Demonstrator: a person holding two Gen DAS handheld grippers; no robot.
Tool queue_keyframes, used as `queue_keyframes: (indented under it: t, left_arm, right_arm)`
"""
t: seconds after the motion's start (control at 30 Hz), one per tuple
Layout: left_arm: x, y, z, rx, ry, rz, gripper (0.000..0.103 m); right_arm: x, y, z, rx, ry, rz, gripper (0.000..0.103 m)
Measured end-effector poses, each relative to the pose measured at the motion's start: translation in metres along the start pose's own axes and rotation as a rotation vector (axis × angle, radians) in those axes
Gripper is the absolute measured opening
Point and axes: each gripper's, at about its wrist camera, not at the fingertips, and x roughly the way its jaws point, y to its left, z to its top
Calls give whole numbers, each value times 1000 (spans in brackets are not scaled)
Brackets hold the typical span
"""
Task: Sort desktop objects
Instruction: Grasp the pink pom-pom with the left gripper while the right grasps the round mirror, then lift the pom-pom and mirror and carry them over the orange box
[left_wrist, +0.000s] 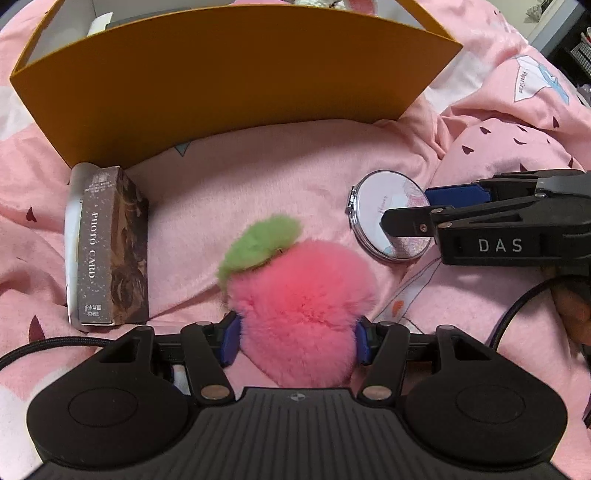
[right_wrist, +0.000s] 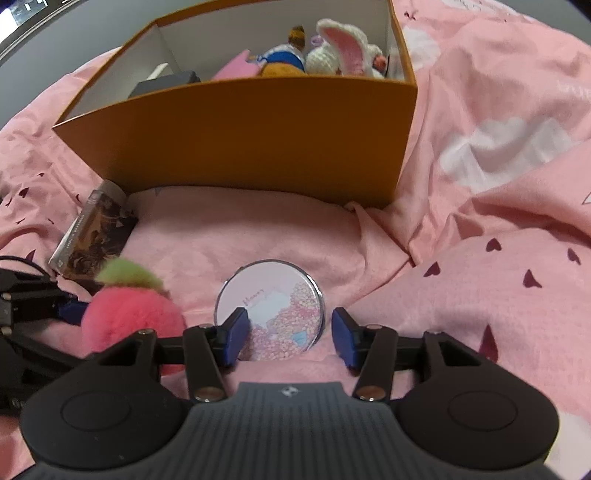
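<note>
My left gripper (left_wrist: 295, 341) squeezes the soft, light pompom (left_wrist: 301, 306) on the bed; my right gripper (right_wrist: 284, 338), open, straddles the compact mirror (right_wrist: 270, 309) (slick, fragile): grip its rim.

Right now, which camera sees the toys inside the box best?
The right wrist view: it looks down over the box wall, showing the crocheted bunny and other toys. The left wrist view sits lower, so the box wall hides nearly everything inside.
</note>
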Motion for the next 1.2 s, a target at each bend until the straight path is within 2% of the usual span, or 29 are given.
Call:
queue_keyframes:
  t: [0.07, 0.17, 0.3, 0.4, 0.47, 0.57, 0.63, 0.73, 0.93, 1.03, 1.2]
  left_arm:
    - [0, 2, -1, -4, -7, 13, 57]
    - [-3, 3, -2, 6, -22, 31, 54]
    - [-8, 3, -3, 18, -57, 95, 53]
    - [-10, 8, -2, -6, -66, 74, 53]
    - [-12, 11, -1, -16, -79, 59, 53]
    - [-16, 15, -2, -25, -98, 38, 52]
    - [-19, 17, -2, -32, -108, 23, 52]
    - [-19, 23, -1, -61, -112, -3, 53]
    - [-10, 29, 3, -88, -110, -11, 56]
    - [-3, 30, 6, -90, -97, -10, 57]
    - [3, 32, 10, -97, -88, -8, 57]
  right_arm:
    - [4, 0, 1, 0, 6, 8, 60]
    - [11, 1, 3, -2, 16, 17, 63]
    - [16, 8, 2, -39, 26, 7, 69]
    - [17, 13, 0, -65, 30, -1, 70]
    - [14, 13, -1, -65, 23, 5, 66]
    - [4, 14, -4, -57, -1, -19, 52]
    - [-6, 16, -5, -62, -18, -23, 40]
    - [-18, 18, -6, -56, -28, 30, 30]
    - [-14, 41, -5, -95, -13, 104, 30]
    - [-9, 42, -7, -94, 10, 149, 24]
    - [-8, 40, -8, -61, 2, 195, 24]
